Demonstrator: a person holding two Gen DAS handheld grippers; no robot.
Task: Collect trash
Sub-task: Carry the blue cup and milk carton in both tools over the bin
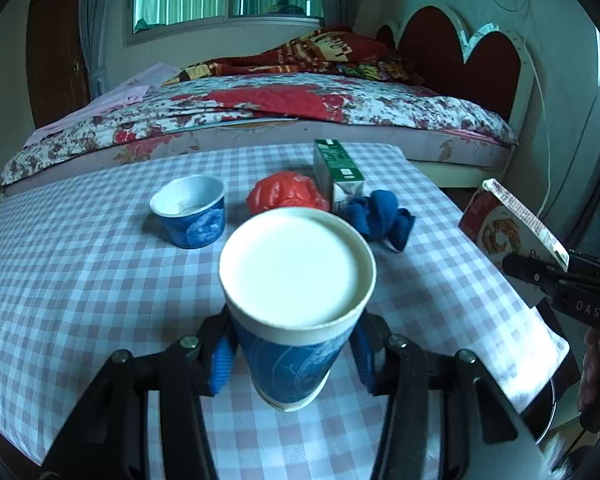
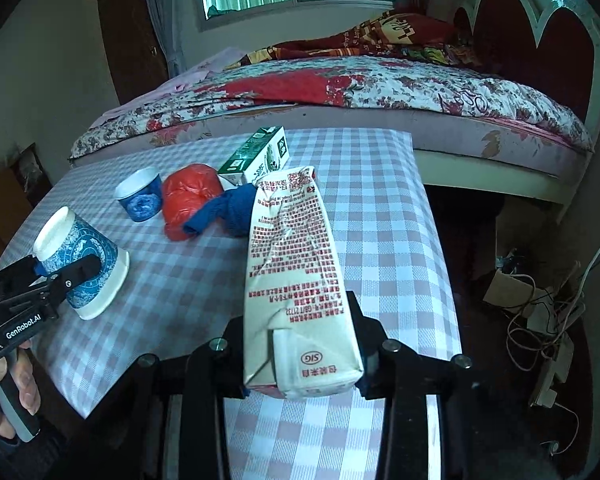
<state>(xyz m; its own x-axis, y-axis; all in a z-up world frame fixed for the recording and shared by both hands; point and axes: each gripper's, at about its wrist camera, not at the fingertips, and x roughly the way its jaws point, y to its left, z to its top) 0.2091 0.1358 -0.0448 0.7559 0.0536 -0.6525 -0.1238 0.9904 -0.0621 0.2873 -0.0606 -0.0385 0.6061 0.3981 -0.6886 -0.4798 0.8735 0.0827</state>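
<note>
Only the right wrist view shows the tangle of cables (image 2: 540, 320) on the floor beside the checked table (image 2: 380, 220). The right gripper (image 2: 300, 356) is clamped on a crumpled carton (image 2: 292, 264), held tilted above the table's near edge. The left gripper (image 1: 292, 354) grips an inverted blue paper cup (image 1: 296, 308), tilted, its rim near or on the cloth. Behind lie a green carton (image 1: 338, 172), red bag (image 1: 284, 192), blue cloth (image 1: 380, 216) and small cup (image 1: 190, 210).
</note>
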